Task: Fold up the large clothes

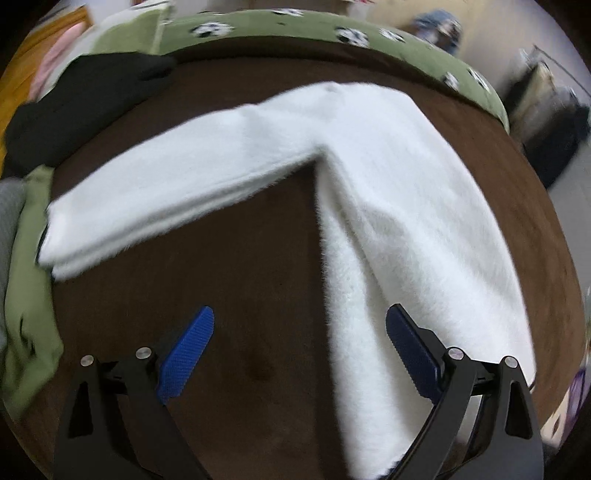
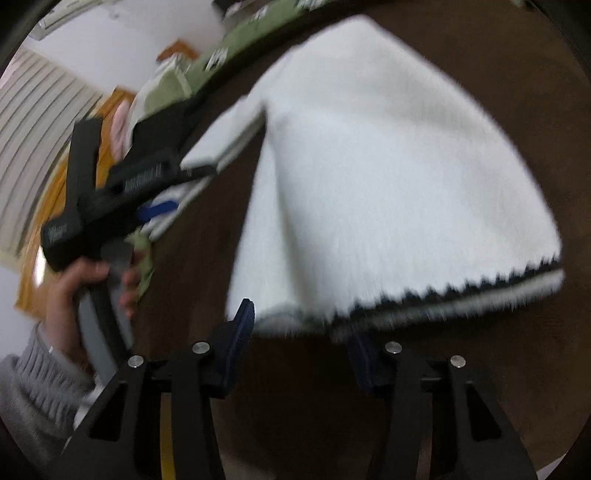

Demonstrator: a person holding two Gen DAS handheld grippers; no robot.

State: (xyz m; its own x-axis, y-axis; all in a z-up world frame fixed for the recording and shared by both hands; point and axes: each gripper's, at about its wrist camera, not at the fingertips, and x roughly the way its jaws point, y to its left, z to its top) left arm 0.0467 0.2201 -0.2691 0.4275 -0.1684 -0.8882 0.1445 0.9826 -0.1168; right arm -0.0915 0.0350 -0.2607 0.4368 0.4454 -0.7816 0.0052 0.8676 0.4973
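A white fuzzy sweater (image 1: 388, 177) lies flat on a brown blanket (image 1: 240, 295), with one sleeve (image 1: 147, 210) stretched out to the left. My left gripper (image 1: 301, 350) is open just above the blanket. Its right finger (image 1: 410, 350) rests over the sweater's side edge and its left finger (image 1: 188, 350) over bare blanket. In the right wrist view the sweater (image 2: 388, 166) shows a dark zigzag hem (image 2: 443, 291). My right gripper (image 2: 301, 347) stands open at that hem. The hem's edge lies at its fingertips, and the pads are not pressing on it.
A black garment (image 1: 85, 107) lies at the blanket's far left, with a green cloth (image 1: 29, 295) beside it. Behind is green bedding with a football print (image 1: 277, 29). In the right wrist view a hand (image 2: 92, 280) in a grey sleeve holds the other gripper's handle.
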